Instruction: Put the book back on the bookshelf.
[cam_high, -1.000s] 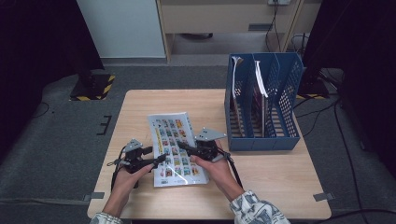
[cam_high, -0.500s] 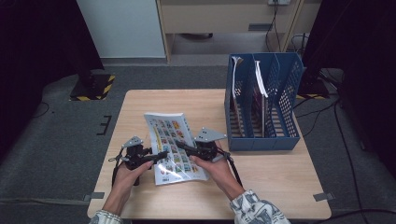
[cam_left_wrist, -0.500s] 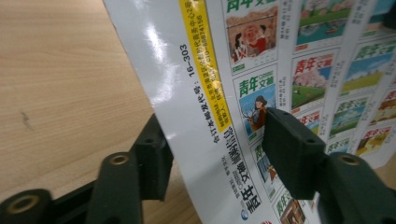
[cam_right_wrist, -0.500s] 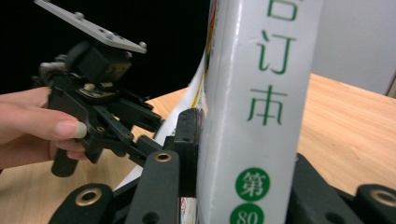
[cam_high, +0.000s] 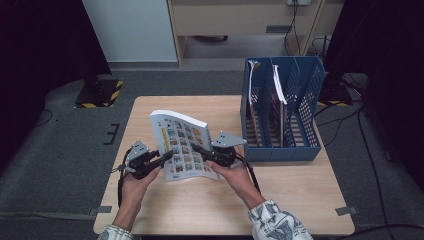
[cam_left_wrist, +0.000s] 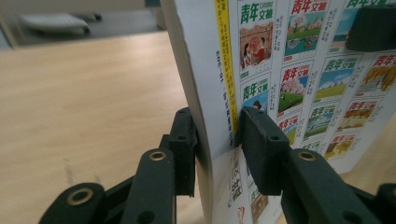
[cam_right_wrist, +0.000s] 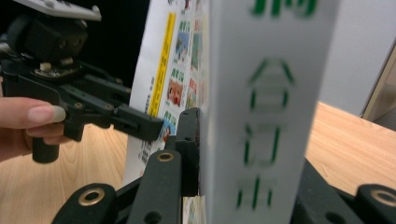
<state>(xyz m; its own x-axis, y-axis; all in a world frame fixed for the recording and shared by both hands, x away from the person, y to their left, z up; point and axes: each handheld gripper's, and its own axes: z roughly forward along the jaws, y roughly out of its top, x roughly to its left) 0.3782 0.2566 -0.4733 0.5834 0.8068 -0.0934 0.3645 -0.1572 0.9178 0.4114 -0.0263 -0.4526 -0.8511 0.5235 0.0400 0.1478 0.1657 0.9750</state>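
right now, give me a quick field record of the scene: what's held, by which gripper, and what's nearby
held item: thick white paperback book with a grid of small colour pictures on its cover
book pose: lifted and tilted, lower edge near the light wooden table
left gripper: jaws have just been closing, now clamped on the book's left edge
right gripper: jaws shut on the book's spine side
nearby: blue plastic mesh file rack at the table's right, holding a few upright books
contact with rack: none, book is apart from it

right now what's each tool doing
Left tool: its jaws have just been closing and are now shut on the book's fore edge.
Right tool: shut on the book's spine.
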